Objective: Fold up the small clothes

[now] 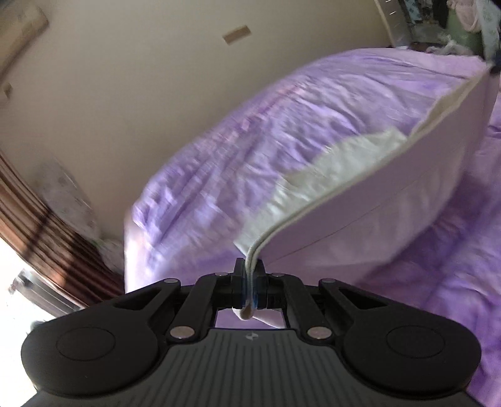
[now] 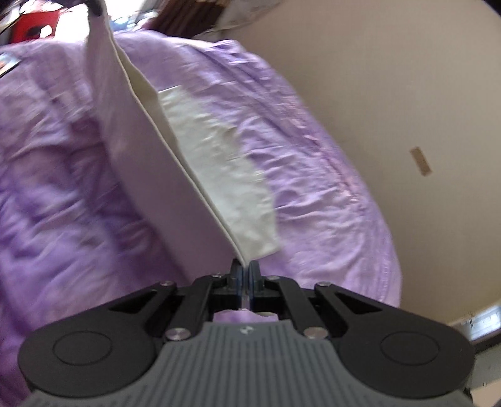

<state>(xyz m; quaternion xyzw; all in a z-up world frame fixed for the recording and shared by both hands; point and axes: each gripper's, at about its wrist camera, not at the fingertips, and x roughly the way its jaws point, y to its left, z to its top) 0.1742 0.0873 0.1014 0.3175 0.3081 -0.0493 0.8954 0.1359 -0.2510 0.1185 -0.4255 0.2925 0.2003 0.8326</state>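
Observation:
A small white garment (image 1: 360, 194) is stretched taut in the air between my two grippers, above a purple bed sheet (image 1: 250, 131). My left gripper (image 1: 249, 269) is shut on one corner of its doubled edge. My right gripper (image 2: 246, 269) is shut on the opposite corner of the same white garment (image 2: 150, 162). The far end of the cloth in each view runs to the other gripper, seen as a dark tip at the right edge of the left wrist view (image 1: 493, 67) and the top of the right wrist view (image 2: 94, 7). A lower layer of the garment hangs down toward the sheet.
The bed (image 2: 328, 188) with the wrinkled purple sheet fills most of both views. A beige wall (image 1: 125, 78) stands behind it. Striped curtains (image 1: 37, 213) hang at the left. Cluttered shelves and clothes (image 1: 454, 22) are at the far corner.

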